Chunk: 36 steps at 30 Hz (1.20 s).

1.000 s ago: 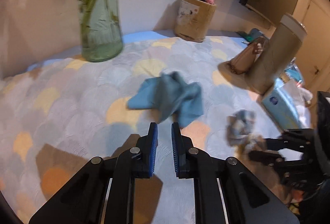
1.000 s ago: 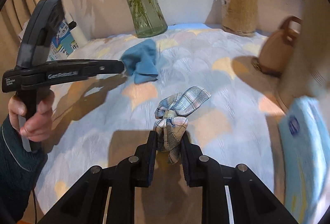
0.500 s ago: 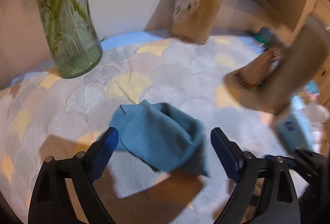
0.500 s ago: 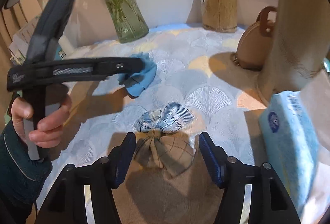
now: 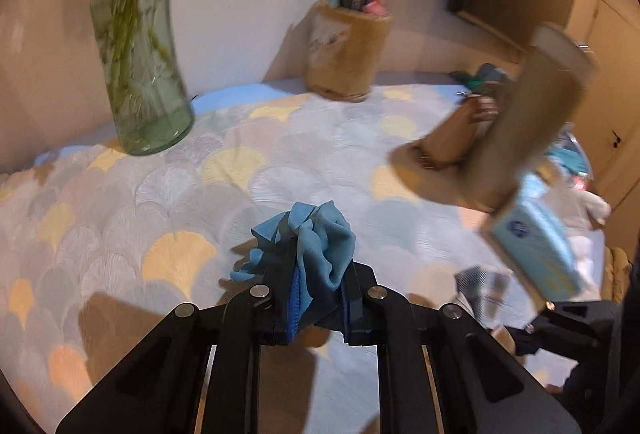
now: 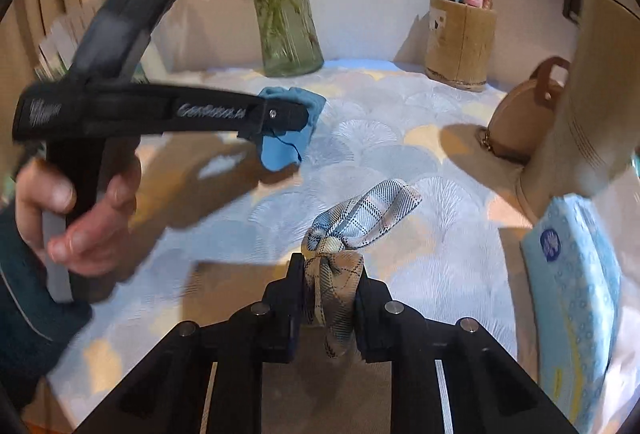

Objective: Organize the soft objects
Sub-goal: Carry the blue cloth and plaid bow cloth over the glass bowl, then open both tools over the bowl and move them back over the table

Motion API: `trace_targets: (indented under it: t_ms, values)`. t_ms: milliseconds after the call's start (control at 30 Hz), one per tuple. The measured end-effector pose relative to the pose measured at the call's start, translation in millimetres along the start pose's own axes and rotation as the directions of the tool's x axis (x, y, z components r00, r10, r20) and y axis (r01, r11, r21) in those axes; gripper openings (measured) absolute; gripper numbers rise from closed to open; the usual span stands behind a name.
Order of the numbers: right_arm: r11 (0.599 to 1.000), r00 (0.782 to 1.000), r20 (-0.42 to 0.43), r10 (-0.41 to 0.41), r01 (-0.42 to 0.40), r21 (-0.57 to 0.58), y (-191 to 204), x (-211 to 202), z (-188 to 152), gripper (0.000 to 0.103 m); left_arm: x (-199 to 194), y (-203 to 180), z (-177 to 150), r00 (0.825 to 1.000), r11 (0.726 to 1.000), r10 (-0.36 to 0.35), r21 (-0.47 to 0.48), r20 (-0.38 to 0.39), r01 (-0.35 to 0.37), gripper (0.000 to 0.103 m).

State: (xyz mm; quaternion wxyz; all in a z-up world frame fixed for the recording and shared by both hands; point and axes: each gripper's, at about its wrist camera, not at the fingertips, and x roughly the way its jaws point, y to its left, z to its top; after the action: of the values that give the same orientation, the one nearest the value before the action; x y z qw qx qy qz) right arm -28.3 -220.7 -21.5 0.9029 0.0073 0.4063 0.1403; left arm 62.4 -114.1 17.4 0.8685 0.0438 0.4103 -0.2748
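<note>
Both grippers have closed since half a second ago: the left gripper [image 5: 318,290] now pinches the bunched blue cloth [image 5: 316,242], apparently just above the patterned tablecloth [image 5: 160,194], while the right gripper [image 6: 326,298] clamps the plaid bow [image 6: 352,230].

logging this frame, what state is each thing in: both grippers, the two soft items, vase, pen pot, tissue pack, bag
left gripper: shut on blue cloth
blue cloth: bunched, pinched between the fingers
right gripper: shut on plaid bow
plaid bow: clamped at one end, other loop free
glass vase: upright, holding green stems
pen pot: upright, pens inside
tissue pack: at the table's right edge
tan bag: standing, handle up
</note>
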Motion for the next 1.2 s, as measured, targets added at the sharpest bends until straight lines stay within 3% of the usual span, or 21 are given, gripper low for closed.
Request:
trace_targets:
  t_ms: [200,300,433,533,767,867,1033,1133,1167,1200]
  values:
    - [1.000,0.992,0.121,-0.023,0.022,0.015,-11,-67,1,0.020,-43,-64,12,0.996,0.995,-0.049,0.087,0.081,0.042,0.012]
    - [0.996,0.980,0.179,-0.083,0.074,0.053,-32,-107,1,0.020,-61,-106,21,0.987,0.987,-0.087,0.148,0.132,0.067,0.012]
    - [0.982,0.963,0.226,-0.149,0.117,0.150,-72,-152,-2,0.020,-72,-167,33,0.971,0.963,-0.177,0.230,0.160,0.137,0.012]
    - [0.960,0.936,0.271,-0.225,0.166,0.224,-108,-187,-8,0.020,-70,-217,39,0.960,0.935,-0.231,0.309,0.155,0.175,0.012]
    - [0.866,0.889,0.291,-0.354,0.194,0.462,-223,-246,-17,0.020,-36,-307,53,0.959,0.883,-0.249,0.438,0.137,0.167,0.013]
    - [0.789,0.874,0.226,-0.429,0.240,0.566,-269,-252,-17,0.021,-14,-326,63,0.960,0.881,-0.246,0.443,0.130,0.166,0.013]
    - [0.726,0.904,0.197,-0.380,0.160,0.669,-326,-239,-15,0.021,19,-343,76,0.971,0.889,-0.212,0.435,0.108,0.146,0.013]
    - [0.727,0.907,0.186,-0.378,0.166,0.666,-339,-234,-9,0.021,28,-350,78,0.973,0.891,-0.198,0.435,0.122,0.127,0.016]
    - [0.731,0.912,0.182,-0.367,0.162,0.663,-340,-231,-5,0.022,30,-352,78,0.972,0.892,-0.197,0.434,0.125,0.126,0.020]
    - [0.732,0.916,0.178,-0.360,0.159,0.662,-342,-230,-3,0.023,29,-352,78,0.973,0.895,-0.193,0.429,0.125,0.122,0.035]
